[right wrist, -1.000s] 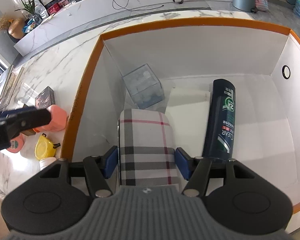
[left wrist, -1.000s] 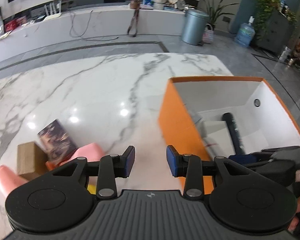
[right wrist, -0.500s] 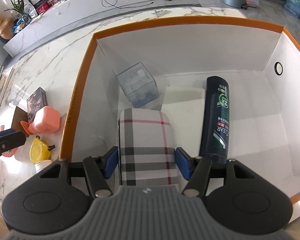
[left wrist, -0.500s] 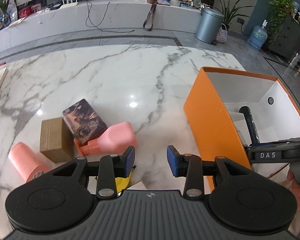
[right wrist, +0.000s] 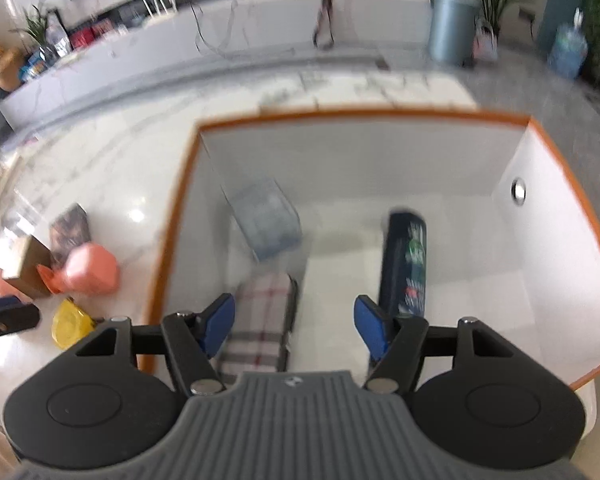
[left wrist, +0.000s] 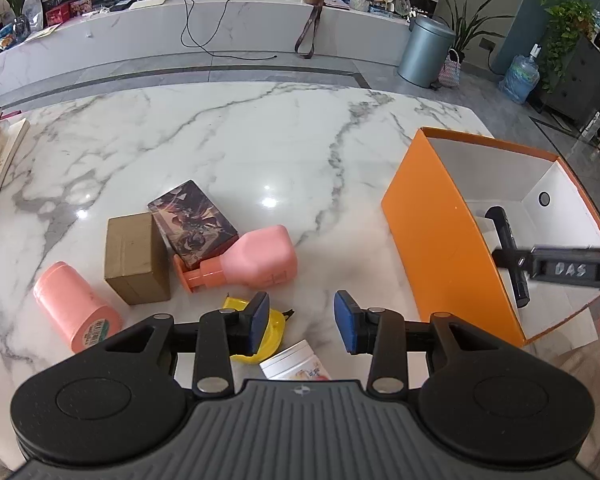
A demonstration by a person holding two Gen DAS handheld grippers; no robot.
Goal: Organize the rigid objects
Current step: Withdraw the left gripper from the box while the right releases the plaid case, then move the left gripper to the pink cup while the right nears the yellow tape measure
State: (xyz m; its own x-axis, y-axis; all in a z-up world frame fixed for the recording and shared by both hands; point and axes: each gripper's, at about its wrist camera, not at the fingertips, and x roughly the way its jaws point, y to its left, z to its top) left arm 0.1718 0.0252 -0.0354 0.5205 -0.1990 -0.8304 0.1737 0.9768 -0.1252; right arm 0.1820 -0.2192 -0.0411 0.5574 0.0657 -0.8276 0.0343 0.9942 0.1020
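Plaid case lying released in orange box, right gripper just opening above it, left gripper apart, holding nothing, above white jar.

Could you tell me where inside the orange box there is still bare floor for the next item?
Inside the orange box, the floor is bare between the dark bottle and the right wall with the round hole. The left half is crowded: clear cube, plaid case and a white box beside the bottle.
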